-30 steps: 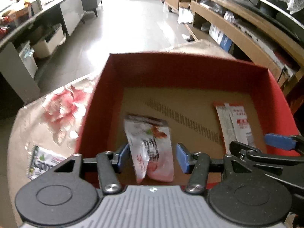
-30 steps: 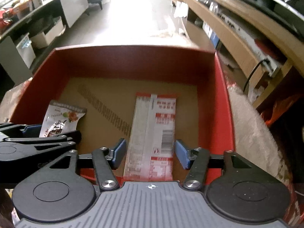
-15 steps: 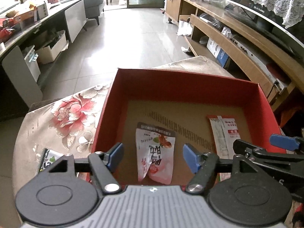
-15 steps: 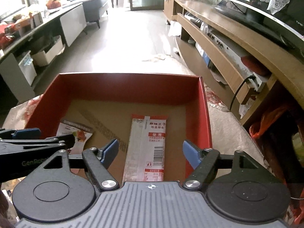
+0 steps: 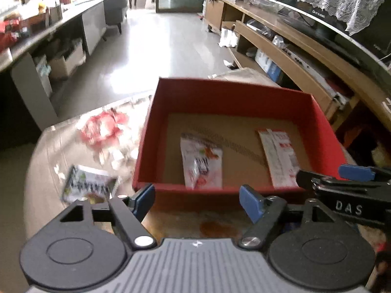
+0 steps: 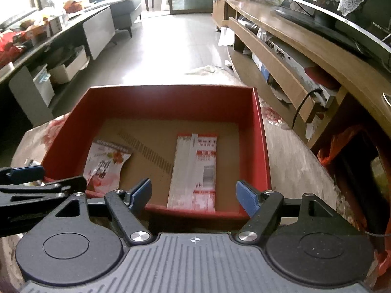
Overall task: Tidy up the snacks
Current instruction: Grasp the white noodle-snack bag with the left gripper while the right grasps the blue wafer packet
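Red cardboard walls of the box [image 5: 227,97] fill the middle of the left wrist view, with a brown floor inside. A pink-and-white snack pouch [image 5: 202,163] lies flat against the near wall, and a long red-and-white packet [image 5: 278,158] lies to its right, apart from it. The left gripper [image 5: 196,201] hangs just short of the box's near wall, blue pads spread wide and holding nothing. On the flowered tablecloth [image 5: 102,129] left of the box lies a blurred green-and-white packet [image 5: 88,183].

From the right wrist view, the right gripper [image 6: 193,194] is spread wide and empty over the near rim of the box [image 6: 171,97]. The long packet [image 6: 195,171] lies between its pads, farther in; the pouch [image 6: 107,163] lies to the left.
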The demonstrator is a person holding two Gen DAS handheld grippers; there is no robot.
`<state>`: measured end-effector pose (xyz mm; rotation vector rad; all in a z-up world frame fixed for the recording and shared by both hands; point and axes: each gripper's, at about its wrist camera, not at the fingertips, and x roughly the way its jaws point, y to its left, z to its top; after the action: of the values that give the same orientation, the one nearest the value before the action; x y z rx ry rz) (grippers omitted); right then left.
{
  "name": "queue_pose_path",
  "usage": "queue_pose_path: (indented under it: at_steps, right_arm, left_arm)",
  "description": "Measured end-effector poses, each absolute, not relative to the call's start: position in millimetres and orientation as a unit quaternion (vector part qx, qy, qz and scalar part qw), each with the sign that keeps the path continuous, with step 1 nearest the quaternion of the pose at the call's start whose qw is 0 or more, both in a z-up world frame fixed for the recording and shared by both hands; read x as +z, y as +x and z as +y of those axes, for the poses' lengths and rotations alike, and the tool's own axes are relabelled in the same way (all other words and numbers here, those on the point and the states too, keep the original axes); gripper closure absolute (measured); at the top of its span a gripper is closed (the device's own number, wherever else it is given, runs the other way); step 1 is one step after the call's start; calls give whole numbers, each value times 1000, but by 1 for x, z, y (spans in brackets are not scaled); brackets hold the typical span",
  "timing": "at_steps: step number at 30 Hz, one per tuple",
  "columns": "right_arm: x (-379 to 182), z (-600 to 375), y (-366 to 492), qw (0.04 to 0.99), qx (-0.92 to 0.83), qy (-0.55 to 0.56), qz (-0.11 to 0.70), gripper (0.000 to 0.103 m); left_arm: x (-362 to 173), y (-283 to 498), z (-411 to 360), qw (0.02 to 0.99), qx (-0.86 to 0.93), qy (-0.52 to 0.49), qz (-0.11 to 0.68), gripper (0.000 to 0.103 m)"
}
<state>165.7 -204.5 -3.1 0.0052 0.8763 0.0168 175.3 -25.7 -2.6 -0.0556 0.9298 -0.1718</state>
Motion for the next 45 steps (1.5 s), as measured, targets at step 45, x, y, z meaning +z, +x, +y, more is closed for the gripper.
queue_pose_path:
  at_steps: [45]
  right_arm:
    - [-49,-199,143,855,27,45,515,22]
  left_arm:
    - [-54,116,-19,821,-154,-48,547,51]
